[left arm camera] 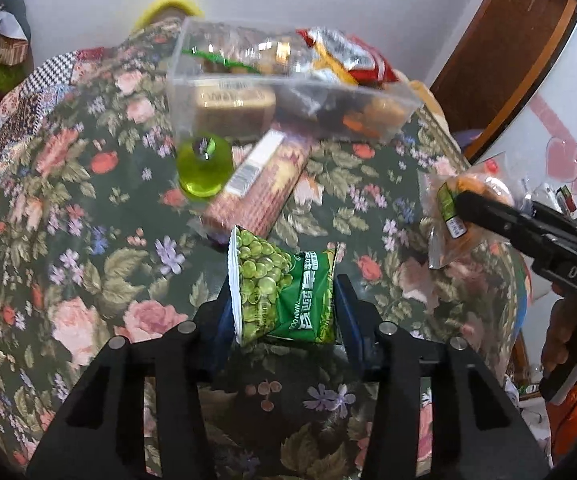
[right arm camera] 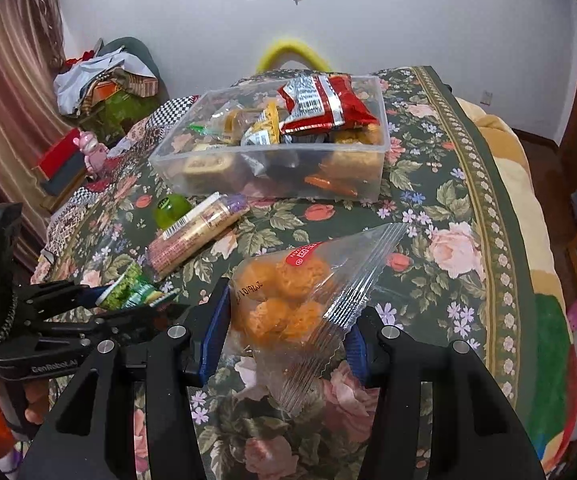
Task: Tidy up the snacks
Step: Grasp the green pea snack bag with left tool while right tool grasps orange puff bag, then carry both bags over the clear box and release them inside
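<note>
My left gripper [left arm camera: 284,292] is shut on a green packet of peas [left arm camera: 288,300], held just above the floral tablecloth [left arm camera: 100,240]. My right gripper [right arm camera: 292,312] is shut on a clear bag of orange puffed balls [right arm camera: 284,296]. In the right wrist view the left gripper [right arm camera: 128,300] sits at the lower left with the green packet [right arm camera: 132,290]. In the left wrist view the right gripper [left arm camera: 472,208] holds its clear bag [left arm camera: 444,224] at the right. Beyond both stands a clear plastic box [right arm camera: 380,152] [left arm camera: 184,92] filled with several snacks, a red bag [right arm camera: 324,104] on top.
A green jelly cup [right arm camera: 172,210] [left arm camera: 204,164] and a long biscuit roll [right arm camera: 196,236] [left arm camera: 260,184] lie in front of the box. The table's edge [right arm camera: 500,220] runs along the right. Piled clothes [right arm camera: 104,76] and a pink toy [right arm camera: 94,154] sit at the far left.
</note>
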The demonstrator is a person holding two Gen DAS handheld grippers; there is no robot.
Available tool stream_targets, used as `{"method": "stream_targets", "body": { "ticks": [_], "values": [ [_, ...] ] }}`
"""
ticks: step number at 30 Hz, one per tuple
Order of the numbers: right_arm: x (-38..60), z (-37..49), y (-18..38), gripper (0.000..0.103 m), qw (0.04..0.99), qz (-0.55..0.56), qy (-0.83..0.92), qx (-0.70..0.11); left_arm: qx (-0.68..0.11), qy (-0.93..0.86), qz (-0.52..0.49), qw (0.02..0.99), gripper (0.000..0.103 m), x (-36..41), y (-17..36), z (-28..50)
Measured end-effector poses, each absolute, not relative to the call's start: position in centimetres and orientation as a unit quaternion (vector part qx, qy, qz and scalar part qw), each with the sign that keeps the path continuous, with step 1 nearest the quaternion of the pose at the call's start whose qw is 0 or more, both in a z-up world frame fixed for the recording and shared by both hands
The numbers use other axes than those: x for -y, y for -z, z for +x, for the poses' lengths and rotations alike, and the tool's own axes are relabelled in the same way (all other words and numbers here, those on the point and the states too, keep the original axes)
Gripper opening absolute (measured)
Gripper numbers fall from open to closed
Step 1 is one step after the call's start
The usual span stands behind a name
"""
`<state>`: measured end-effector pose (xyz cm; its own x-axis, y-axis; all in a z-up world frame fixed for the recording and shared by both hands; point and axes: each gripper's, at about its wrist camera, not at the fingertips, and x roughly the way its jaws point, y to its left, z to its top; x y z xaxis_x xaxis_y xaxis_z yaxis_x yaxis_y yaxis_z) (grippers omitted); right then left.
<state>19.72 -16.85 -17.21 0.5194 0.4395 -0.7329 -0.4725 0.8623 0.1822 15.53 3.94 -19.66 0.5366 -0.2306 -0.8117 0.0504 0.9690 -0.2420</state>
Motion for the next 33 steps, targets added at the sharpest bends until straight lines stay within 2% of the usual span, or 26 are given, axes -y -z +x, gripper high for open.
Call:
{"method": "stream_targets", "body": {
  "ticks": [16, 33],
  "values": [
    [14.6, 22.7, 12.6, 0.047, 0.893, -0.027, -0.275, -0.354, -0.402, 0.056, -0.082, 0.910, 0.046, -5.3, 13.6, 20.9],
    [10.1, 29.4, 12.2, 0.047, 0.898, -0.034, -0.286, -0.333, -0.380, 0.034, -0.072, 0.922, 0.047, -7.5, 13.4, 31.3]
  ]
}}
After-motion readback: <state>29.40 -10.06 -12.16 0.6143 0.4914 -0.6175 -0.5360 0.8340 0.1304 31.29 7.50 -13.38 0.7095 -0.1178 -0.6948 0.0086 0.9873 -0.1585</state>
